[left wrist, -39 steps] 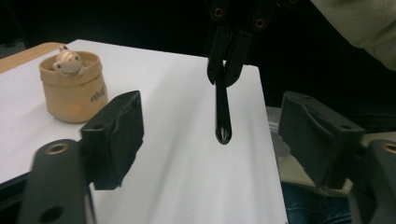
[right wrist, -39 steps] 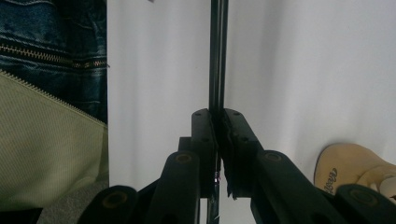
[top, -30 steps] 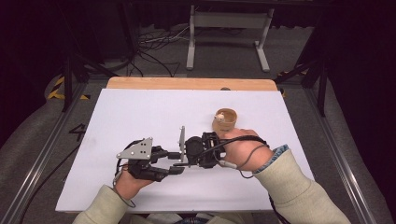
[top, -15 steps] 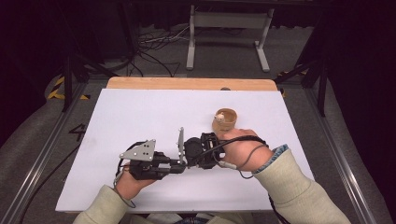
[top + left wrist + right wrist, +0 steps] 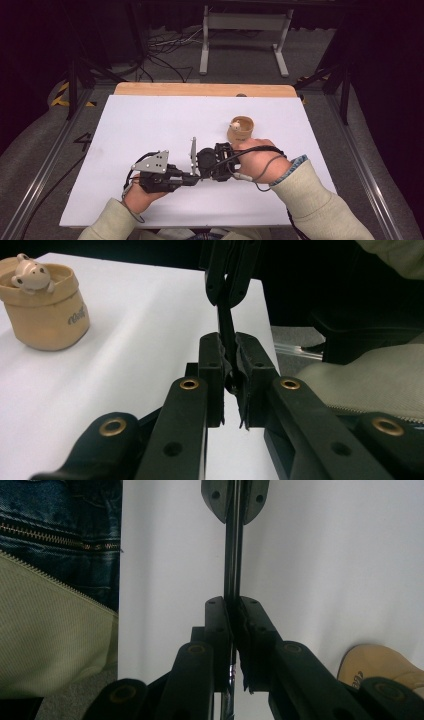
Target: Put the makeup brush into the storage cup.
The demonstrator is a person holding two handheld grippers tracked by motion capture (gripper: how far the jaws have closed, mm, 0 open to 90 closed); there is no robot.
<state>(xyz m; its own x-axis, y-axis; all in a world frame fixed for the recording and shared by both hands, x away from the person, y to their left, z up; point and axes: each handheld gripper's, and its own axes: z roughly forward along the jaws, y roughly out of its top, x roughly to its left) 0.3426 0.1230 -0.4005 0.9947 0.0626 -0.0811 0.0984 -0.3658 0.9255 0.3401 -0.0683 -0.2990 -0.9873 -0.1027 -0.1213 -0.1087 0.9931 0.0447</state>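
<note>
Both hands are meeting at the near middle of the white counter point(image 5: 150, 125), and each gripper is pinching the same thin dark rod point(image 5: 231, 555). The left gripper point(image 5: 229, 367) has just been closing, and its fingers point(image 5: 250, 370) are now pressing on the rod's one end. The right gripper point(image 5: 233, 625) is clamping the other end. The rod's long axis is running left to right between them. A small tan pot point(image 5: 240, 129) is sitting just beyond the right hand point(image 5: 260, 160), toward the far right.
</note>
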